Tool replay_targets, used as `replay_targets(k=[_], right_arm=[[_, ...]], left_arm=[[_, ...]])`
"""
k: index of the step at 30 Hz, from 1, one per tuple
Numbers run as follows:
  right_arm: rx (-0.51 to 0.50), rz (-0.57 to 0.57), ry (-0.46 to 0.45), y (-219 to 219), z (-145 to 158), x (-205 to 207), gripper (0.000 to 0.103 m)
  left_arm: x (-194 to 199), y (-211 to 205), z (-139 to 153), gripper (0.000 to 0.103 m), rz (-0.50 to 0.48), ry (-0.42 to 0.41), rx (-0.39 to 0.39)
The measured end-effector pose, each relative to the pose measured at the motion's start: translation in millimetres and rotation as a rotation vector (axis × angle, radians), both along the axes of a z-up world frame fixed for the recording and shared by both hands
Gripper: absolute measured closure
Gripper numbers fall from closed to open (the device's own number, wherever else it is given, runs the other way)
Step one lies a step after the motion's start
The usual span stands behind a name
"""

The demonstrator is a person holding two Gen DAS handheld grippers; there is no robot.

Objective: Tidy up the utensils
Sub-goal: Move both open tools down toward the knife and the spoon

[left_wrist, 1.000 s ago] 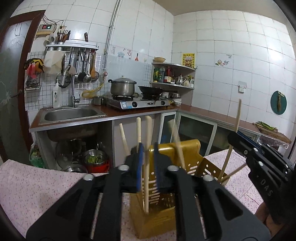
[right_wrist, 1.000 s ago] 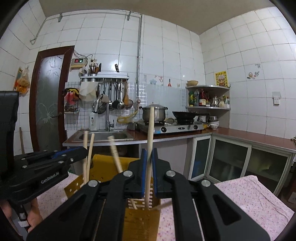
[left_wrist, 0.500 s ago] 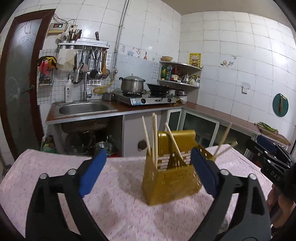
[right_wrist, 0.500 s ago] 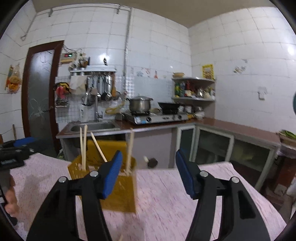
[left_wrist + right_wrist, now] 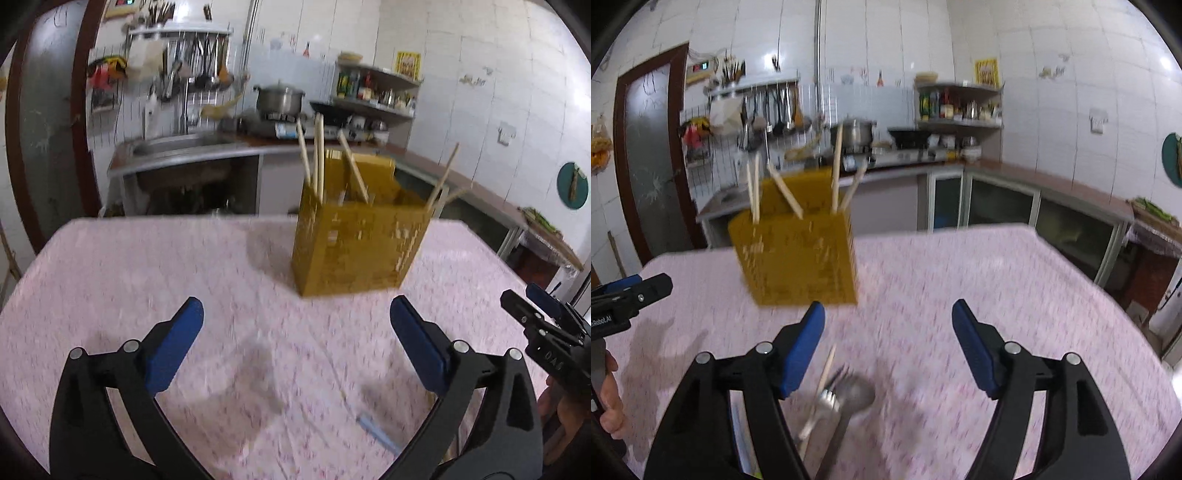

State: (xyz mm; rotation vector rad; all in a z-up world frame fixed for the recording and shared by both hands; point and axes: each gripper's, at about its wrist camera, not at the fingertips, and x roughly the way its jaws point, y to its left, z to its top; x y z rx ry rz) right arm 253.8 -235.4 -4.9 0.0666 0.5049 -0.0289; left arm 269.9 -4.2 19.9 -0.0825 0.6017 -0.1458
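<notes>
A yellow perforated utensil holder (image 5: 362, 240) (image 5: 798, 258) stands on the pink tablecloth with several wooden chopsticks (image 5: 319, 155) (image 5: 836, 166) sticking up out of it. My left gripper (image 5: 293, 310) hangs short of the holder, its jaws opening wide with nothing between them. My right gripper (image 5: 888, 310) is also back from the holder, jaws opening and empty. Below it on the cloth lie a metal spoon (image 5: 853, 395), a fork (image 5: 820, 406) and a loose chopstick (image 5: 827, 365), close to its left finger. Each gripper shows at the edge of the other's view.
The table (image 5: 129, 266) is covered by a pink patterned cloth. A pale blue stick-like thing (image 5: 376, 432) lies near my left gripper's right finger. Behind the table run a sink counter (image 5: 177, 147), a stove with a pot (image 5: 280, 98) and low cabinets (image 5: 997, 203).
Both grippers were shut on a chopstick over the holder. They let go, opened wide and drew back and down; the chopsticks now stand in the holder.
</notes>
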Motion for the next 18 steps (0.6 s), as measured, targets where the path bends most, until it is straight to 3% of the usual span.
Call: replay_targets(k=[7, 10, 18], right_arm=[[-0.014, 0.001, 0.156, 14, -47, 1, 0.034], [-0.010, 0.012, 0.218, 14, -66, 5, 0.047], [-0.011, 0.025, 0.291, 22, -75, 15, 0.055]], left_arm=[[-6, -7, -42, 0.005, -0.010, 0.134, -0.021], [-5, -8, -56, 0.005, -0.014, 0.175, -0.022], [-1, -9, -66, 0.005, -0.021, 0.242, -0.059]])
